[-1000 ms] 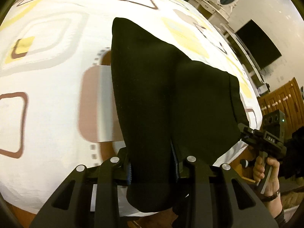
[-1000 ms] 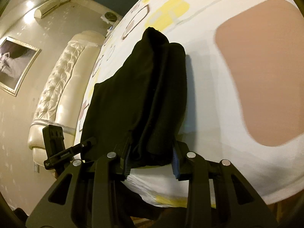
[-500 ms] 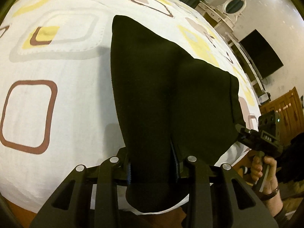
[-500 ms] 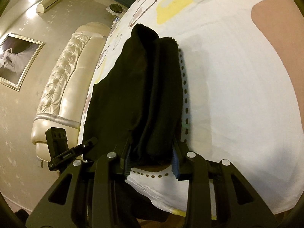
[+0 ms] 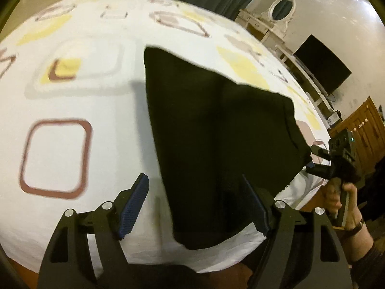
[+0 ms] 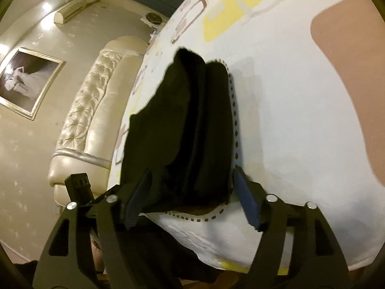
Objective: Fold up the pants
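The black pants point(image 5: 216, 130) lie folded on the patterned white bed sheet point(image 5: 96, 110), near its front edge. My left gripper point(image 5: 199, 202) is open, its blue pads spread wide on both sides of the near end of the pants. My right gripper point(image 6: 190, 202) is open too, its pads on both sides of the other near corner of the pants point(image 6: 182, 132). The right gripper also shows in the left wrist view point(image 5: 334, 161) at the right edge of the pants. The left gripper shows in the right wrist view point(image 6: 79, 185), low on the left.
The sheet's front edge point(image 6: 216, 252) hangs over the bed side. A cream tufted headboard point(image 6: 96, 106) stands beyond the bed. A dark TV point(image 5: 322, 65), a white dresser with an oval mirror point(image 5: 281, 7) and a wooden cabinet point(image 5: 363, 125) stand along the far wall.
Both grippers have opened and let go of the pants, which now rest on the sheet. Both views have pulled back slightly.
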A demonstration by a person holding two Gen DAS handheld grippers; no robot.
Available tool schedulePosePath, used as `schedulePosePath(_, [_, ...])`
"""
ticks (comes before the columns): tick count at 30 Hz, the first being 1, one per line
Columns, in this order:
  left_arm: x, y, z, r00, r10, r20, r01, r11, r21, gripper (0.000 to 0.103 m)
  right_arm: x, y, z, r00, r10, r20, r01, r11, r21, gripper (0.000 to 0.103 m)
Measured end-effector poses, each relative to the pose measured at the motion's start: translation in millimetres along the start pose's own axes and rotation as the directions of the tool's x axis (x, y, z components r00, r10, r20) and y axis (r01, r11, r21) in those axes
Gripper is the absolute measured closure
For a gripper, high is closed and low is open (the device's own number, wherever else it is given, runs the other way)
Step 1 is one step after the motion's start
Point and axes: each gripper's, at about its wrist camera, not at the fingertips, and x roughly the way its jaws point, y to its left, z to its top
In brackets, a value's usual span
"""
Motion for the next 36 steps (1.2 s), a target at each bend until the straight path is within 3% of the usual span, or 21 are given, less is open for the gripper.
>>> schedulePosePath(5, [5,18,25,0.999,-0.037,0.002,0.037,0.999,-0.022,0.026,3,-6,30,0.999,0.013,0.040,-0.014,1.000,0.024,0.029])
schedulePosePath(12, [45,40,58,0.995,-0.083,-0.050,0.078,0.991,-0.105,0.026,29,-11,68,0.998,0.040,0.053,-0.043,0.998,0.056,0.029])
schedulePosePath(19, [77,44,86,0.992,-0.103,-0.075,0.094,0.989,-0.112,0.026,54,-15,96,1.000,0.028,0.013,-0.028,0.998,0.055,0.028])
schedulePosePath(27, [94,59,96,0.971,-0.222,-0.085,0.204,0.961,-0.186,0.026,73,-18,105,0.998,0.015,-0.054,-0.014,1.000,0.026,0.028])
schedulePosePath(28, [95,60,96,0.968,-0.237,-0.082,0.219,0.958,-0.185,0.028,74,-18,105,0.998,0.008,-0.062,-0.007,1.000,0.020,0.033])
schedulePosePath(30, [97,60,95,0.961,-0.260,-0.090,0.240,0.952,-0.188,0.049,77,-17,105,0.996,-0.015,-0.084,0.016,1.000,0.007,0.048])
schedulePosePath(36, [96,50,94,0.972,-0.205,-0.111,0.189,0.972,-0.140,0.067,76,-14,102,0.997,-0.026,-0.076,0.025,1.000,-0.013,0.068])
